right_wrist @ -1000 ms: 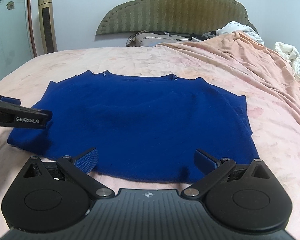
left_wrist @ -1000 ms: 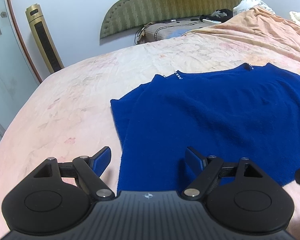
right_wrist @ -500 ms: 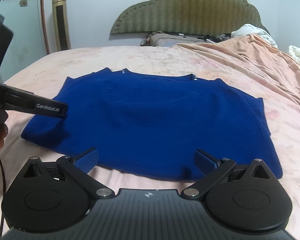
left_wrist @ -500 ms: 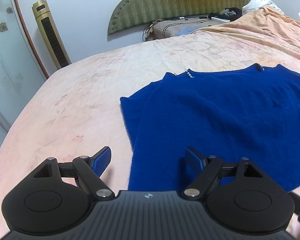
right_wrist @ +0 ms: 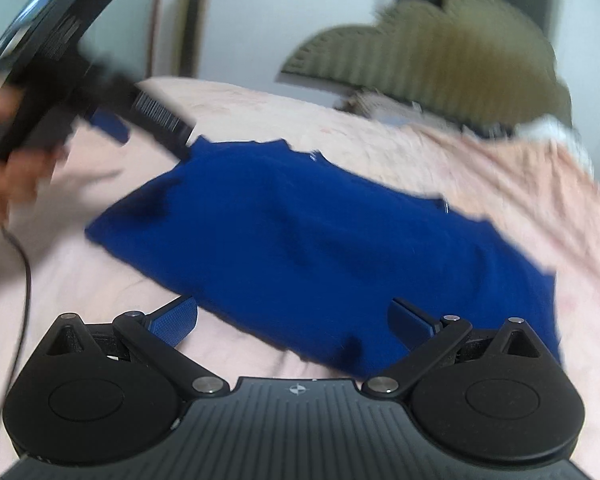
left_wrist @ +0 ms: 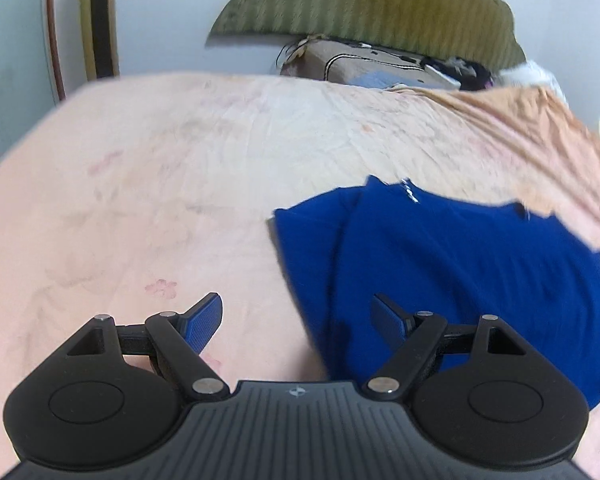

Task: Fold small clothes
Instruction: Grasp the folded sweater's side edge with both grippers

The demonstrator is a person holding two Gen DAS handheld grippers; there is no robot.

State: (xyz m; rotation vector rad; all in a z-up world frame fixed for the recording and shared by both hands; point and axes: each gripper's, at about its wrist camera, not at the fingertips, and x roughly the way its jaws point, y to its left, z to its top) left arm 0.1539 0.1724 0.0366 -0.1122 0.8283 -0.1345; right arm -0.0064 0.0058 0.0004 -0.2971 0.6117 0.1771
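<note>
Left wrist view: one left gripper (left_wrist: 298, 312), two blue-padded fingers (left_wrist: 202, 322) spread wide apart, nothing between them. One blue garment (left_wrist: 460, 272) flat on the pink bedsheet (left_wrist: 160, 184), to the right and a little farther off; near left corner of it just by the right finger. Left finger over bare sheet. Two small pale marks at the far neckline. One olive headboard (left_wrist: 372, 4) against the far wall, one brown pillow (left_wrist: 352, 66) below it, one gold-and-black standing unit (left_wrist: 98, 20) far left. One peach blanket (left_wrist: 540, 128) bunched at far right.

Right wrist view, blurred: one right gripper (right_wrist: 292, 320), two fingers likewise wide apart and empty, poised at the near edge of the same blue garment (right_wrist: 320, 248), which spreads across the middle of the sheet (right_wrist: 80, 292). Left gripper (right_wrist: 140, 120) again at upper left, held in one hand (right_wrist: 4, 168), its tip near the garment's far left corner; contact not discernible. One dark cable (right_wrist: 22, 280) trailing down at left. Headboard (right_wrist: 440, 40) far right.
</note>
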